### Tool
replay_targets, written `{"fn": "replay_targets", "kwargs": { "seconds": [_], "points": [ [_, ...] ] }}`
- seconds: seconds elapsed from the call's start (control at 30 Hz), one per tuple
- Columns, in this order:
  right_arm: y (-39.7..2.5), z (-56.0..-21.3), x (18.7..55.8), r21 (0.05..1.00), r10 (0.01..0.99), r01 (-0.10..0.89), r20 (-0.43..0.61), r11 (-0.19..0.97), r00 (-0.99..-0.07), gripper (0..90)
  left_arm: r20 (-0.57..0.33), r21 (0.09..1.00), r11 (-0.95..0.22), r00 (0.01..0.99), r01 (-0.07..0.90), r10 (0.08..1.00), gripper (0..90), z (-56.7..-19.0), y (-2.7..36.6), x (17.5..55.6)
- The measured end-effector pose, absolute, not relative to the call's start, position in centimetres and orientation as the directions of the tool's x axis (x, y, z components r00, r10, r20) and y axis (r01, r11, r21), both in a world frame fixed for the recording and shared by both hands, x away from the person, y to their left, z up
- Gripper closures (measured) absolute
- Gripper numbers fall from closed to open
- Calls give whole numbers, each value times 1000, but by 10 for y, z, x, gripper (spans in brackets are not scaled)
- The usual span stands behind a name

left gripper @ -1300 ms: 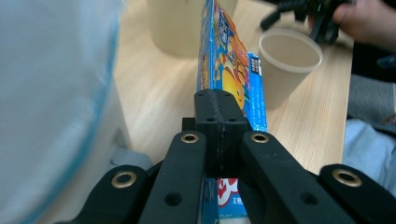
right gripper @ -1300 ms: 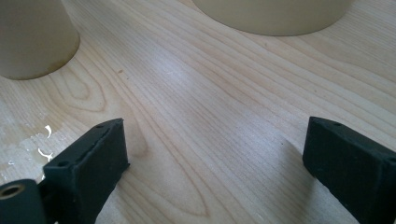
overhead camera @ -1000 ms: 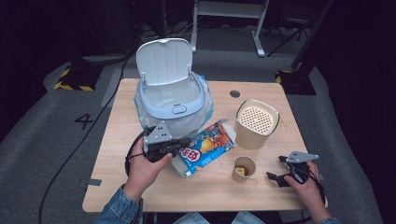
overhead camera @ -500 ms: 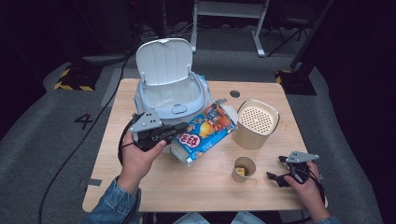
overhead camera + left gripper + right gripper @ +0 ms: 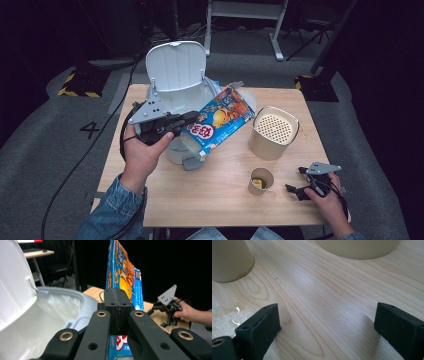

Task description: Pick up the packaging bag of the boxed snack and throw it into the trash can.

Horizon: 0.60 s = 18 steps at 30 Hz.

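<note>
A blue and orange snack box [image 5: 218, 124] hangs tilted over the white bin [image 5: 180, 152], whose lid [image 5: 175, 65] stands open. My left gripper [image 5: 189, 120] is shut on the box's lower left edge. In the left gripper view the jaws [image 5: 118, 293] are pressed together on the box [image 5: 123, 275], which rises edge-on above them, with the bin's lined inside [image 5: 52, 312] to the left. My right gripper [image 5: 299, 184] rests open on the table's front right. Its jaws [image 5: 327, 315] stand wide apart over bare wood.
A beige round container with a perforated top [image 5: 274, 131] stands right of the box. A small paper cup [image 5: 261, 180] sits in front of it, close to the right gripper. The wooden table [image 5: 200, 200] is ringed by dark floor and a black cable [image 5: 85, 165].
My left gripper has lifted the snack box off the table and carried it back toward the open bin. The right gripper has stayed put.
</note>
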State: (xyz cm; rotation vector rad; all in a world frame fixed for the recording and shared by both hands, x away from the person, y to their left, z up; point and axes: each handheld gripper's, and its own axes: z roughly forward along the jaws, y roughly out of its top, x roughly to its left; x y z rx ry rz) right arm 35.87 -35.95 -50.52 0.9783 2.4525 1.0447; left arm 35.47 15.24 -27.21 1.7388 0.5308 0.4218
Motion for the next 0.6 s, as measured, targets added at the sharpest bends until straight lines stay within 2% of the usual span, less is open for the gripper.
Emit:
{"fn": "replay_targets", "kwargs": {
  "seconds": [0.6],
  "points": [
    [-360,-505,359,724,691,472,-10,503,-722,64,26,997,-74,783,25,622,898,-218,165,369]
  ]
}}
